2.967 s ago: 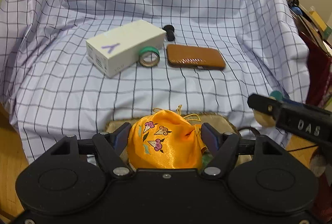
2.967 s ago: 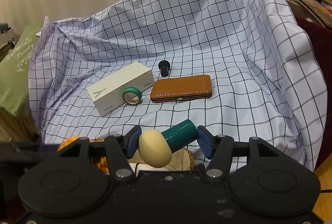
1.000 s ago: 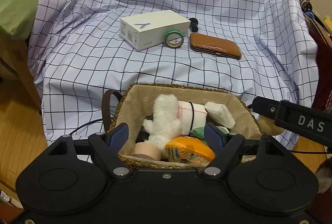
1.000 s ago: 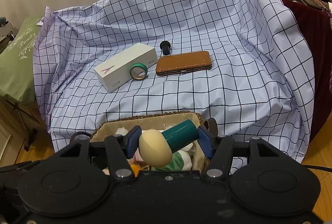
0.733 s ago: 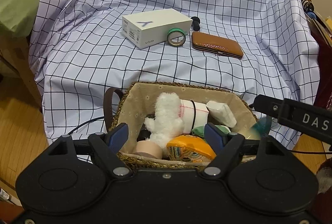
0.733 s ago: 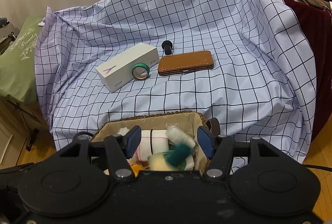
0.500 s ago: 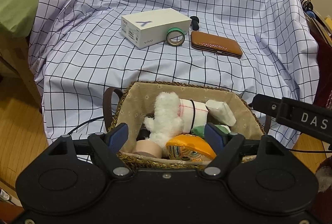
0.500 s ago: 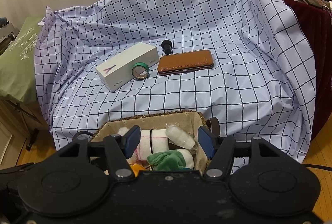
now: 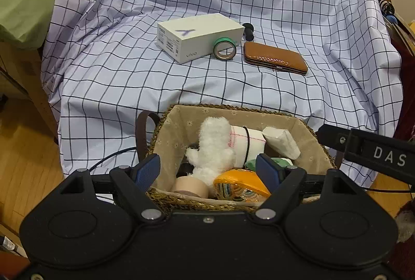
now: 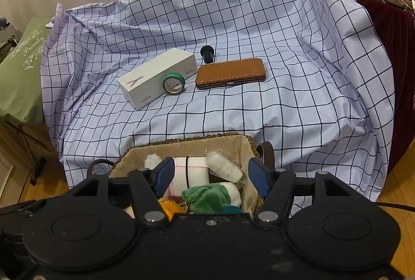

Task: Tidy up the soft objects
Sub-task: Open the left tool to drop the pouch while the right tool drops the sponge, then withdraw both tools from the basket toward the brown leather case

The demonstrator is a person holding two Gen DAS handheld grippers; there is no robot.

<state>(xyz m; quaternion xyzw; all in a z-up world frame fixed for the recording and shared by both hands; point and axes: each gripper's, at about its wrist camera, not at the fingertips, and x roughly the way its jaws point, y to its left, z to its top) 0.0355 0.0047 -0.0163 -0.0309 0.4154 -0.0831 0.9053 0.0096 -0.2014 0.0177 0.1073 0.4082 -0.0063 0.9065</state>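
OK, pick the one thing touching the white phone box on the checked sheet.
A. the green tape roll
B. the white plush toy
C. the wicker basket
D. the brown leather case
A: the green tape roll stands on edge against the white phone box, while the brown leather case lies apart and the white plush toy sits in the wicker basket.

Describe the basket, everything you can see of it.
The basket is woven of brown straw with a braided rim and a beige, flower-dotted cloth lining. A dark brown strap handle loops at one end, another at the other. It sits upright below the checked cloth, in front of it, and is filled with soft things: a white plush, a rolled towel, an orange pouch.
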